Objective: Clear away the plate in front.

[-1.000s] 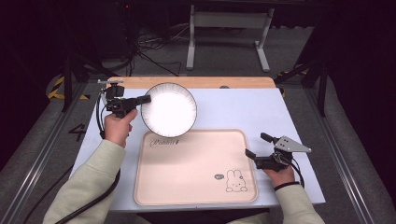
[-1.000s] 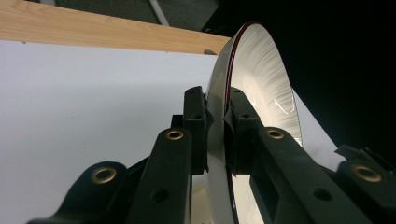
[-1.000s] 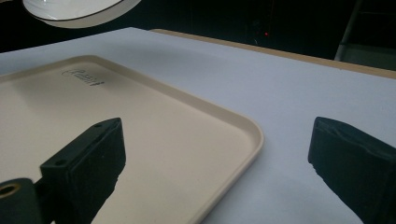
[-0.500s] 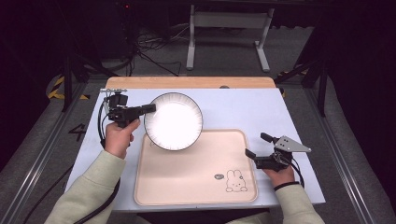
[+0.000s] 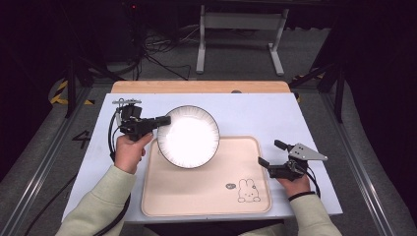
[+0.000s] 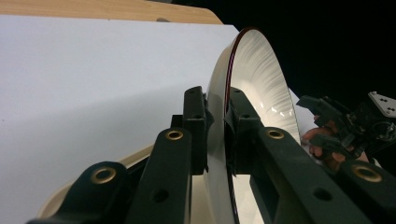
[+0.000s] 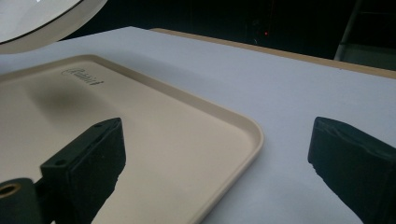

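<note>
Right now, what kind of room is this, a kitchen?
Probably a recording lab, not a kitchen: the white table stands among cables on the floor, and a person works a white plate with handheld grippers over a beige tray.

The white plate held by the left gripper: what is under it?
Under the white plate lies the far left corner of the beige tray, which rests on the white table. The plate hides that corner, so whether it touches the tray cannot be told. The left gripper clamps its rim.
</note>
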`<action>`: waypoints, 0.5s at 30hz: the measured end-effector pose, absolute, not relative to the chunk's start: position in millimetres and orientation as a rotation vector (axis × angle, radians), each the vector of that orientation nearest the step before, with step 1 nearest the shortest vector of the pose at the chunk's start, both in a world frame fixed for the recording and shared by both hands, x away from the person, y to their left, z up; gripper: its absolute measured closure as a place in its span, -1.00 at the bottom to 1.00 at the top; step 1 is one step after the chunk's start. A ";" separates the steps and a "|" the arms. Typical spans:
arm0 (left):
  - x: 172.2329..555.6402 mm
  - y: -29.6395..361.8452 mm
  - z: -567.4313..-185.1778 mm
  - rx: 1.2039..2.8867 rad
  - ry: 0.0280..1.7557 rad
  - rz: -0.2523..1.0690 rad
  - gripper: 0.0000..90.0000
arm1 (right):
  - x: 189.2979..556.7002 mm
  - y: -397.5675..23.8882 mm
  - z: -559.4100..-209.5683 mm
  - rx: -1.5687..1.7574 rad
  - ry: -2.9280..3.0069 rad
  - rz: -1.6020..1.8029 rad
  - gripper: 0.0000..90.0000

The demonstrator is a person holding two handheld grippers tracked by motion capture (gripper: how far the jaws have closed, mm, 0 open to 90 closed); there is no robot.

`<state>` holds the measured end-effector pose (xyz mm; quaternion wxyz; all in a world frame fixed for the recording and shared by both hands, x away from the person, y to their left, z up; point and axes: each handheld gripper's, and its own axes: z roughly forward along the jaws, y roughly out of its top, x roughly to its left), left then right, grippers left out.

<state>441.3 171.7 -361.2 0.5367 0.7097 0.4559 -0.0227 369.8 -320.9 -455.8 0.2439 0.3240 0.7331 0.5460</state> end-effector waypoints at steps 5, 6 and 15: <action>439.0 171.9 -361.4 1.692 1.078 -0.059 0.79 | 369.7 -320.9 -455.8 0.883 2.003 1.491 -0.90; 438.5 171.7 -361.5 1.692 1.073 -0.065 0.79 | 369.6 -320.9 -455.8 0.882 2.003 1.492 -0.90; 438.3 158.5 -368.7 1.746 1.032 -0.141 0.80 | 369.5 -320.7 -455.8 0.878 2.004 1.490 -0.90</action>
